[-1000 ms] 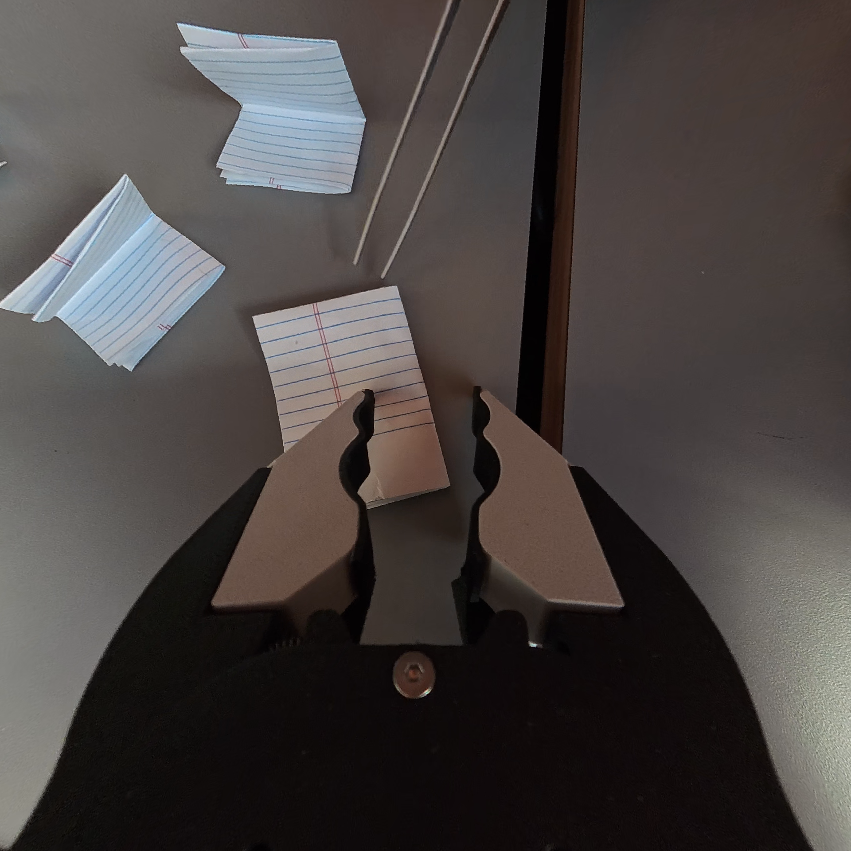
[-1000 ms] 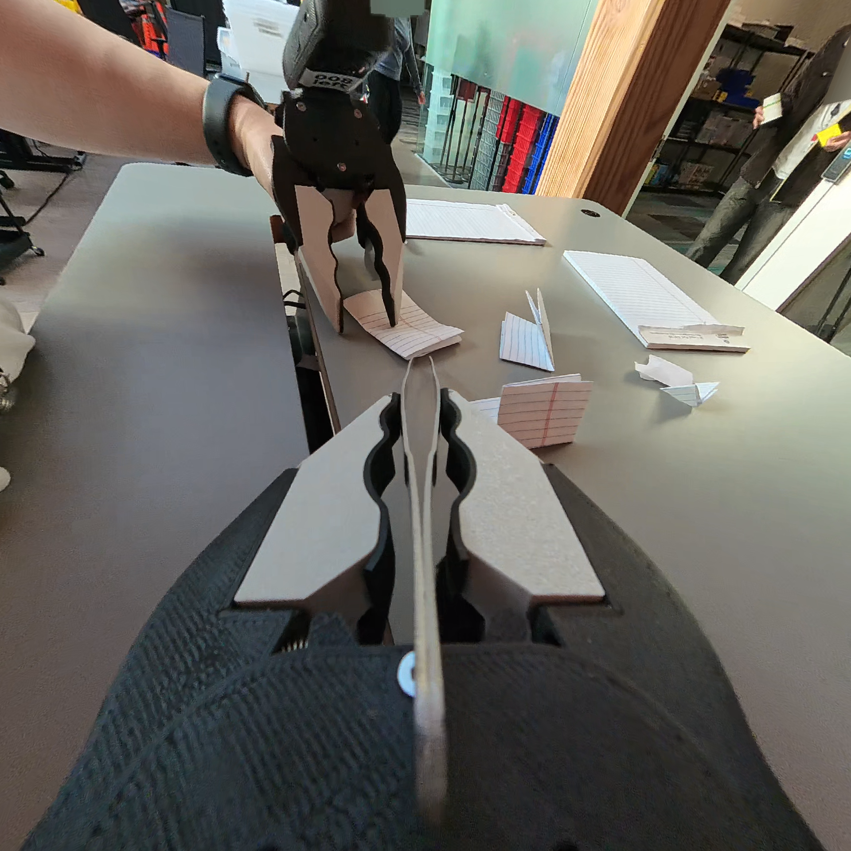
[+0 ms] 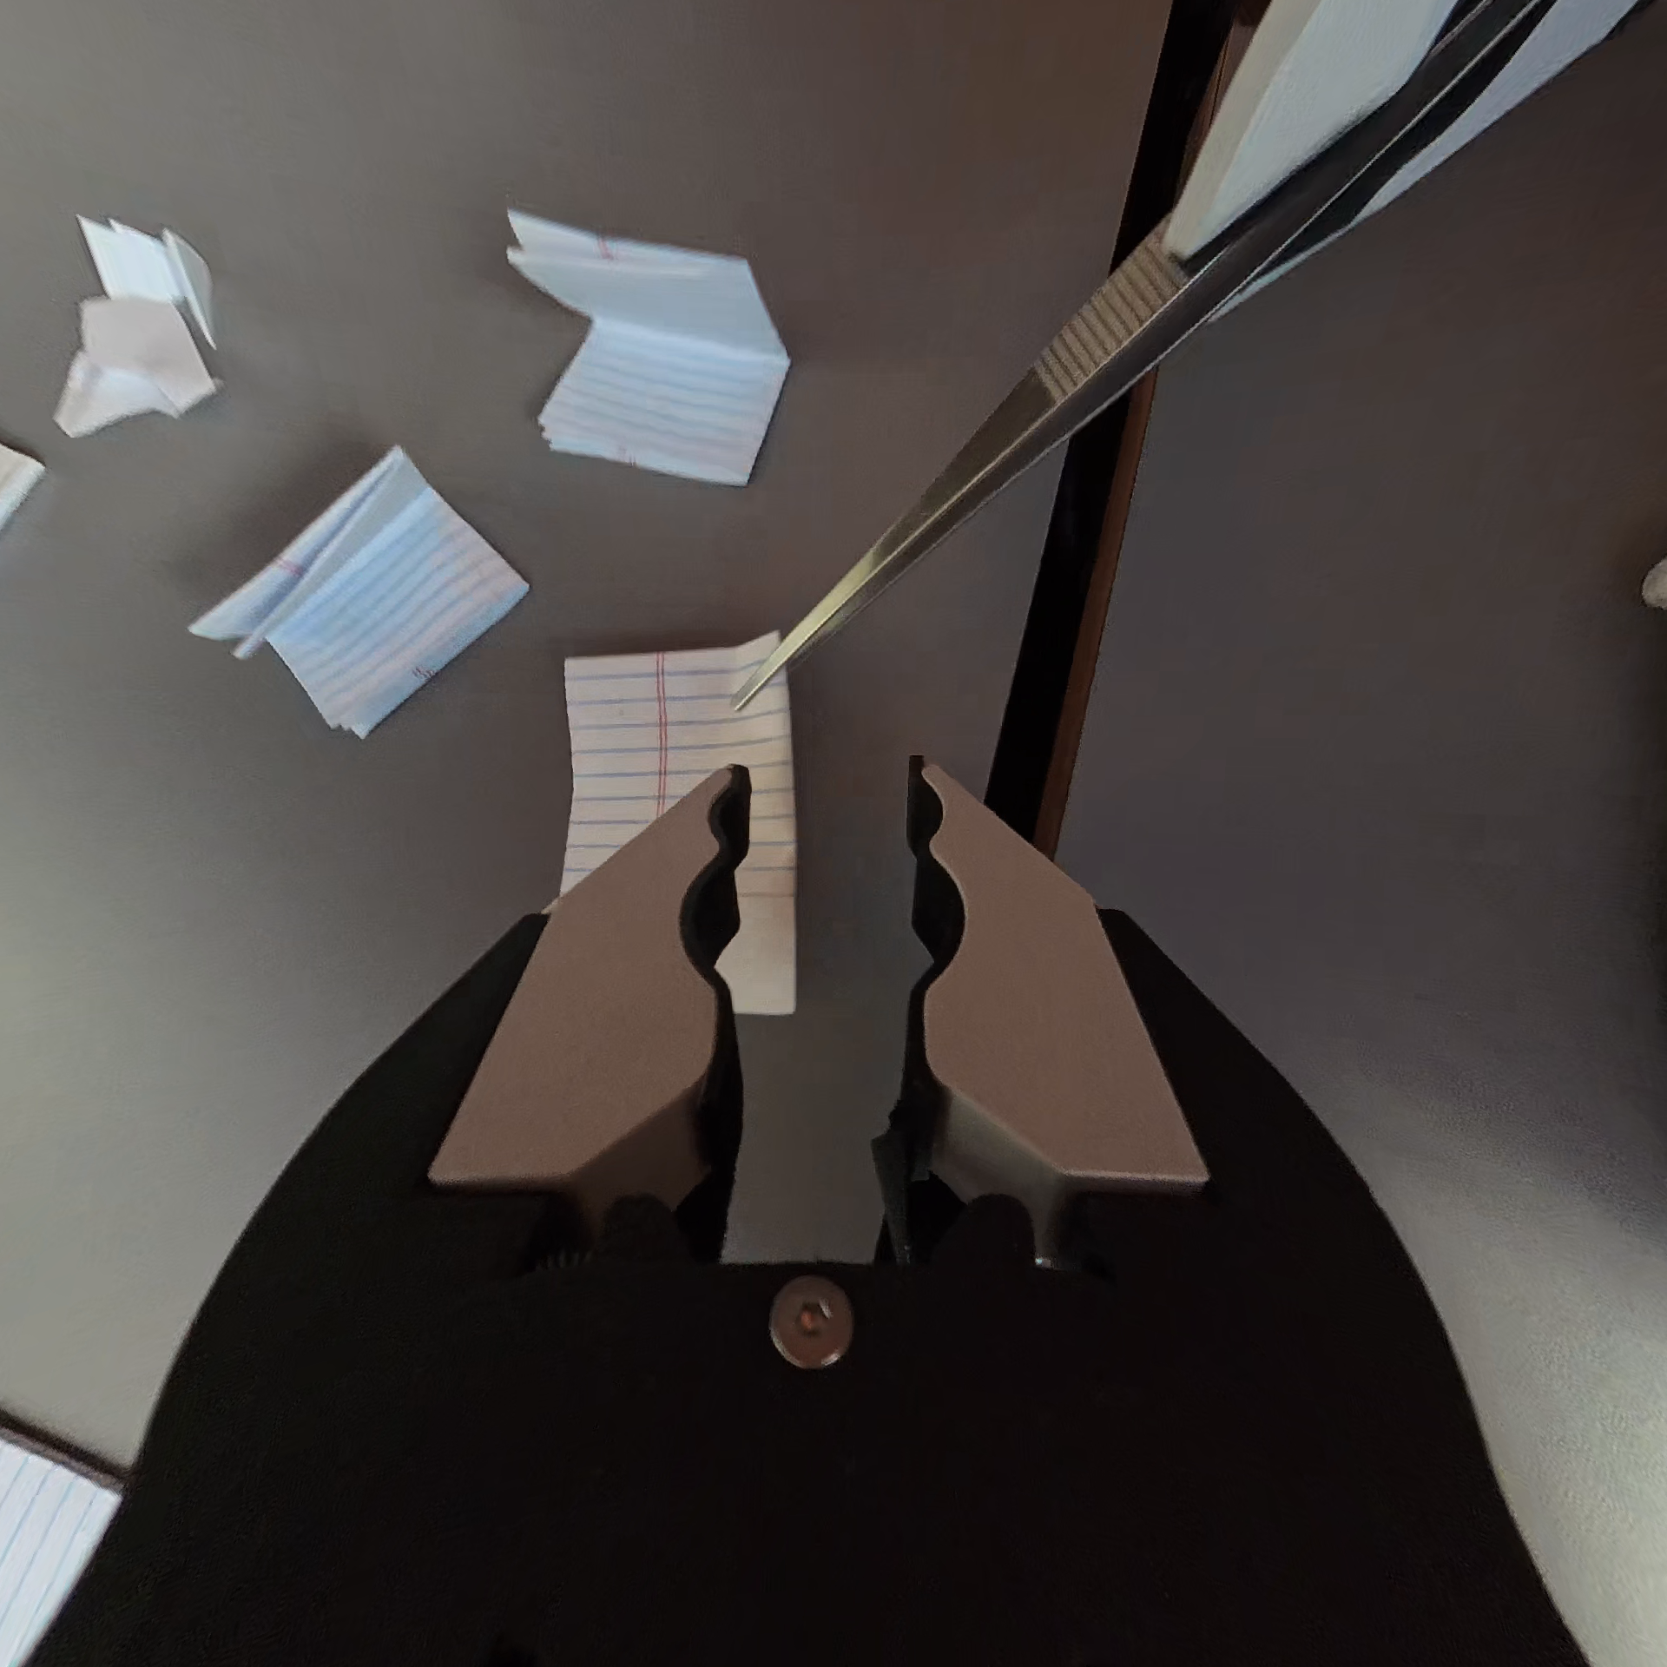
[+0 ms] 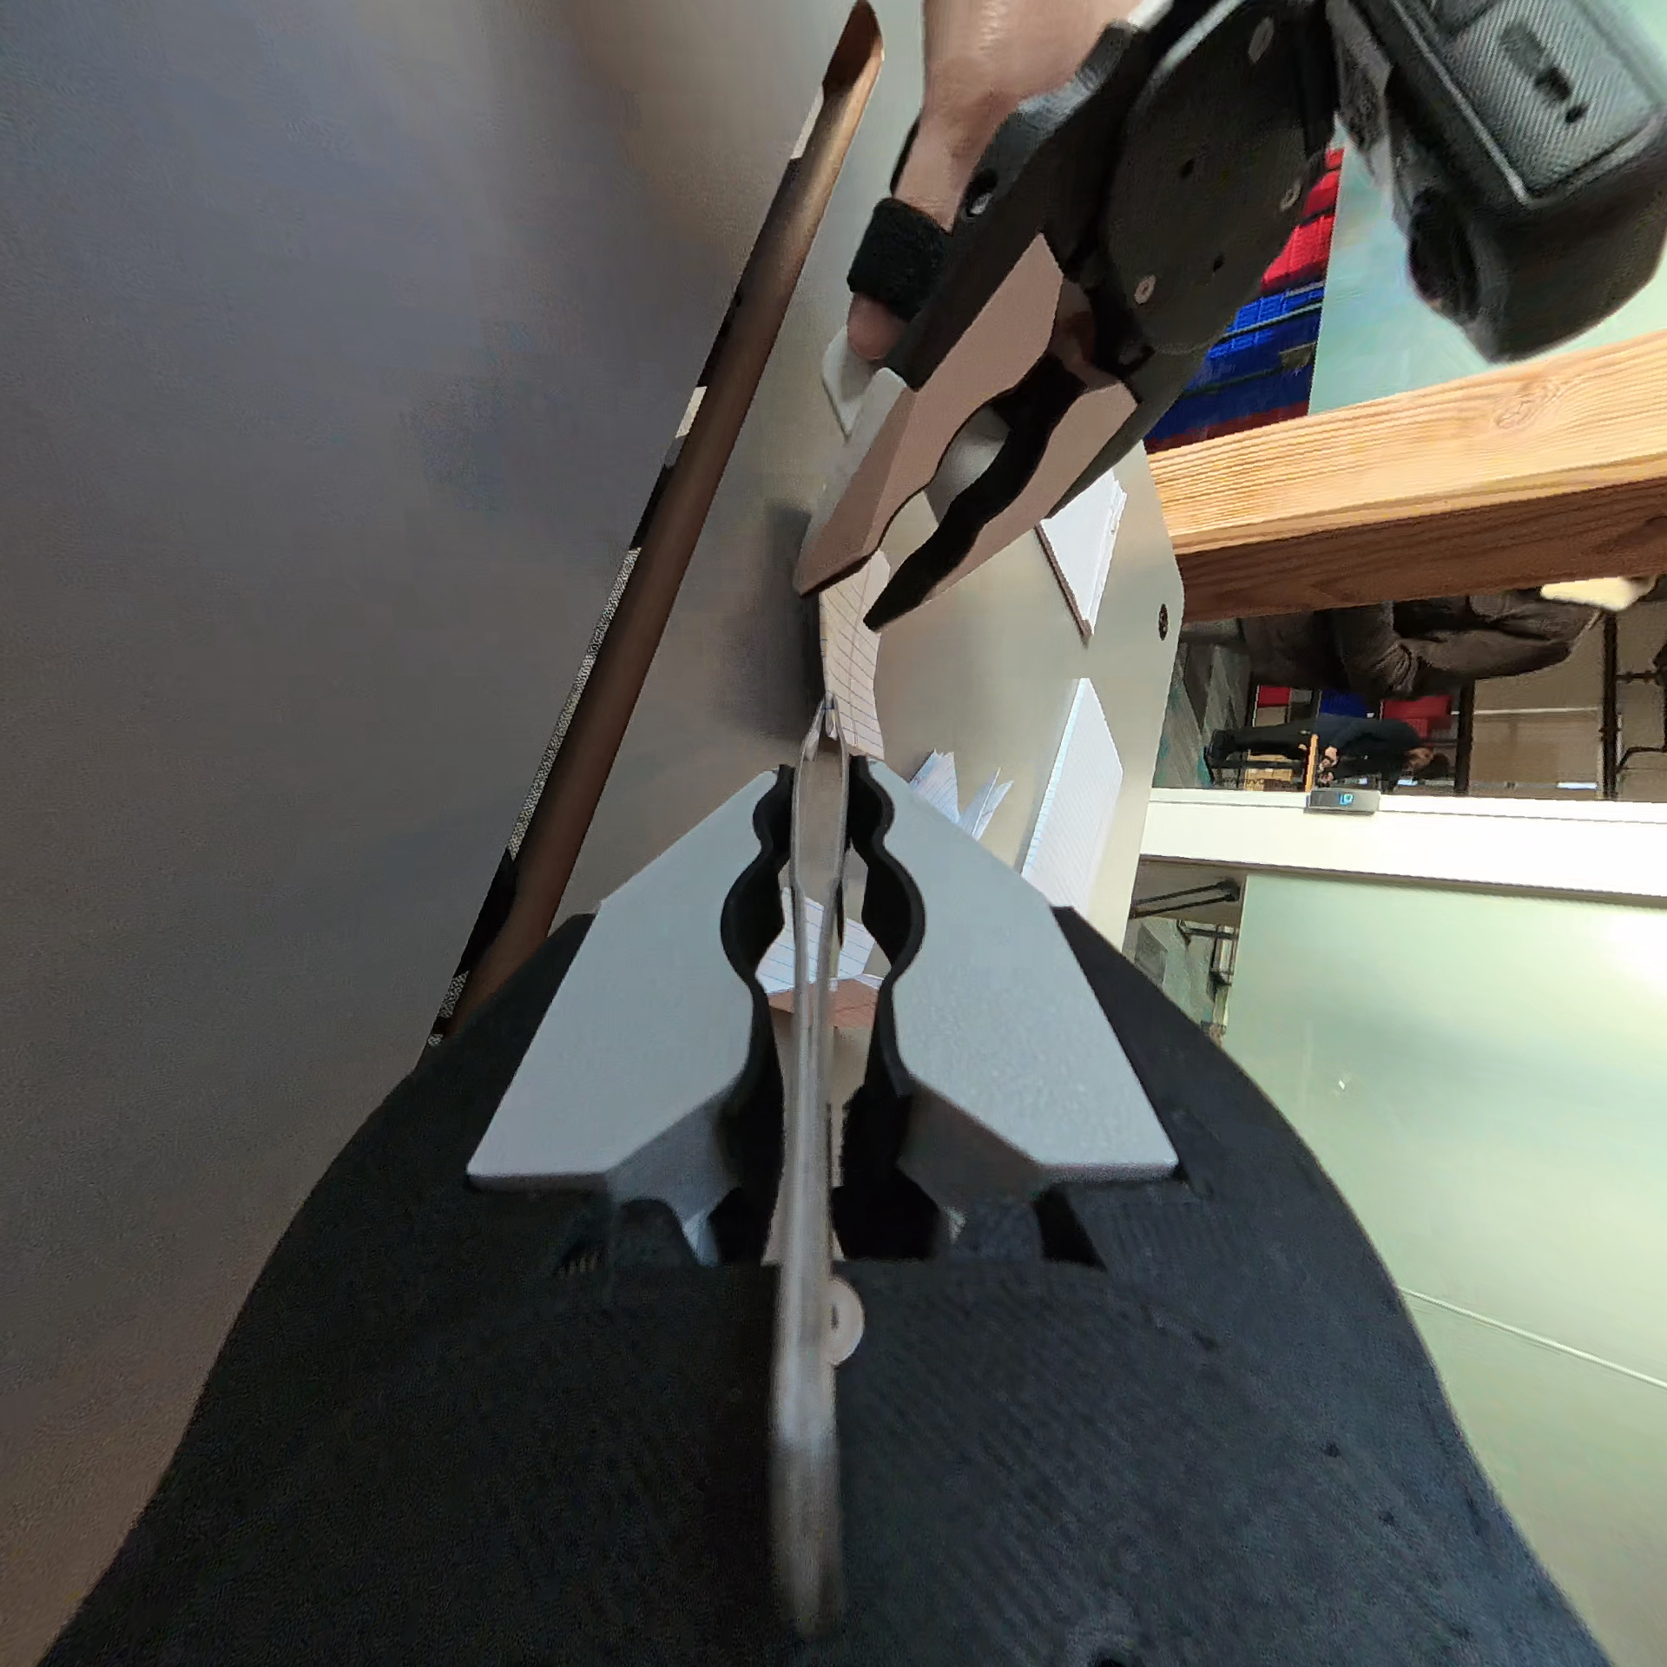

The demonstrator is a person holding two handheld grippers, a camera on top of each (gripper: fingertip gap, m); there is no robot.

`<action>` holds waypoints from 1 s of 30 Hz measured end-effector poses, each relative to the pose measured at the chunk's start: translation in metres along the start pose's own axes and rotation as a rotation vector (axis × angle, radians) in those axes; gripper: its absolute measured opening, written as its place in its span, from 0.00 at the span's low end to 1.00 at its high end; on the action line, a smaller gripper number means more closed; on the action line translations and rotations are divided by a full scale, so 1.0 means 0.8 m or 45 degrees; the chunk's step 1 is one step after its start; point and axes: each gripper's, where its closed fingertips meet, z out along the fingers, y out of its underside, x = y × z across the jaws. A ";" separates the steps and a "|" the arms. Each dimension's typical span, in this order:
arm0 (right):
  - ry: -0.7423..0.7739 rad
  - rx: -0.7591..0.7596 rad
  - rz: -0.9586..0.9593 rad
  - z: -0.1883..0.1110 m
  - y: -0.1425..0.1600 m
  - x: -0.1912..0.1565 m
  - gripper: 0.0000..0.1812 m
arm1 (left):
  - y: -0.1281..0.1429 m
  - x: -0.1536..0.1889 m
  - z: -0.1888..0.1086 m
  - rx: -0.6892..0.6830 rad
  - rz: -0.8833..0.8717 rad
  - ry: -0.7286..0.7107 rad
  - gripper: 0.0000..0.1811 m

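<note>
A folded lined paper (image 3: 676, 749) lies on the grey table (image 3: 271, 902). My left gripper (image 3: 827, 776) is open and empty right above it, and its left finger (image 3: 631, 974) covers the paper's near left part. My right gripper (image 4: 823, 776) is shut on metal tweezers (image 4: 807, 1173). The tweezers (image 3: 992, 469) come in from the upper right, and their closed tips touch the paper's far right corner. In the right wrist view, which is rolled on its side, the paper (image 4: 852, 658) sits between the tweezer tips and my left gripper (image 4: 839, 604).
Two more folded lined papers (image 3: 667, 361) (image 3: 361, 595) and a crumpled scrap (image 3: 135, 334) lie beyond and to the left. A dark gap between two tabletops (image 3: 1082, 541) runs just right of the paper. Notepads (image 4: 1082, 559) lie farther off. People stand in the background. My right fingertips sit around 10 cm from my left ones. From the left gripper's tips to the crumpled scrap (image 3: 135, 334) is close to 25 cm.
My right gripper has rolled onto its side and moved in. The tweezers, open and short of the paper before, now have closed tips on its far corner. My left gripper stays open.
</note>
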 end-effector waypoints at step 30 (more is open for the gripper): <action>-0.045 0.272 0.460 -0.061 0.013 0.002 0.11 | -0.007 0.025 -0.019 0.406 0.393 -0.117 0.00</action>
